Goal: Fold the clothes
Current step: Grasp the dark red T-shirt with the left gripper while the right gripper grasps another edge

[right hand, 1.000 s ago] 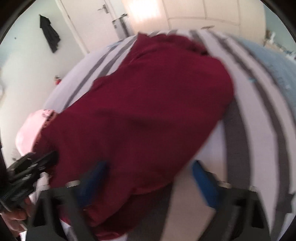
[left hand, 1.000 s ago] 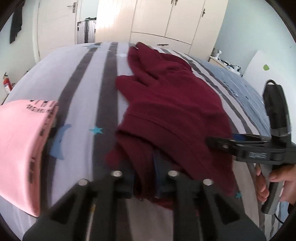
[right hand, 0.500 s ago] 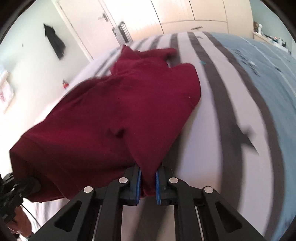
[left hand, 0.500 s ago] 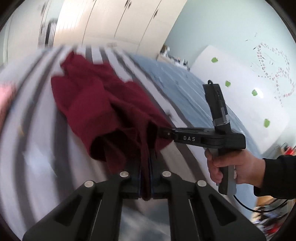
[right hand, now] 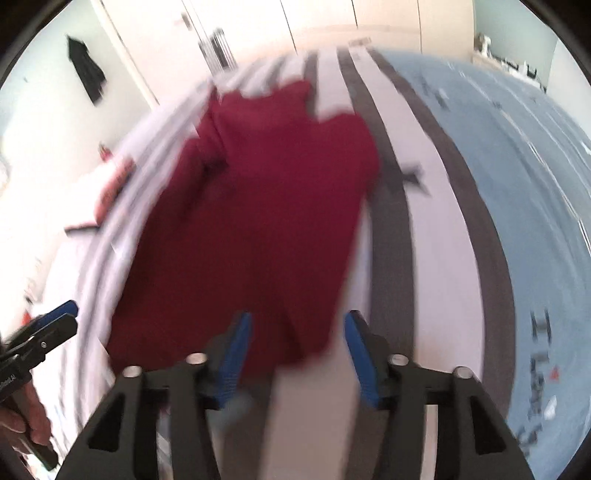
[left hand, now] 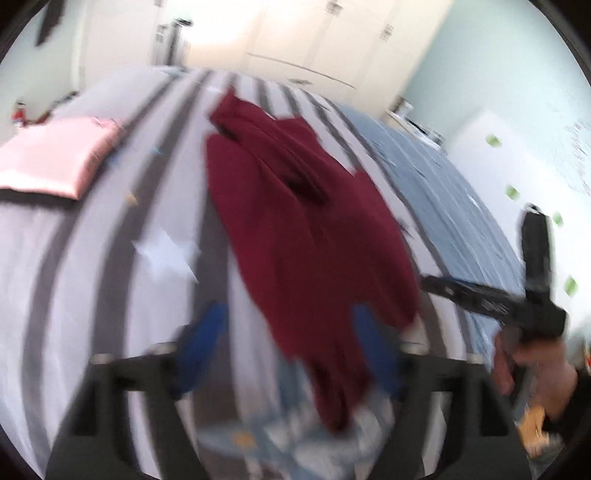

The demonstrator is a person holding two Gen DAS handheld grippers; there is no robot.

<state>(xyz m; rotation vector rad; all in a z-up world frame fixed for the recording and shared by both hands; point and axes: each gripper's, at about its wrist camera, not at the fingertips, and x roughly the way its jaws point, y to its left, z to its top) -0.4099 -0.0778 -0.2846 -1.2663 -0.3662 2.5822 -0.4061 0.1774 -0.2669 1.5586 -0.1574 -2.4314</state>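
A dark red garment [left hand: 295, 229] lies stretched lengthwise on the striped bedspread [left hand: 74, 258], its near hem between my left gripper's [left hand: 291, 350] blue pads. That gripper is open and the cloth lies loose between its fingers. In the right wrist view the same red garment [right hand: 258, 206] spreads ahead, and my right gripper [right hand: 297, 347] stands open over its near edge. The right gripper also shows from the side at the right of the left wrist view, held by a hand [left hand: 524, 362]. Both views are blurred by motion.
A folded pink garment [left hand: 51, 158] lies at the bed's left side. A blue quilt [right hand: 517, 184] covers the bed's right part. White wardrobe doors [left hand: 314, 33] and a door stand beyond the bed. The left gripper's tips [right hand: 55, 321] show at the lower left of the right wrist view.
Both grippers were shut on the red garment's hem half a second ago and have now opened. The garment has dropped flat onto the bed, pulled out lengthwise.
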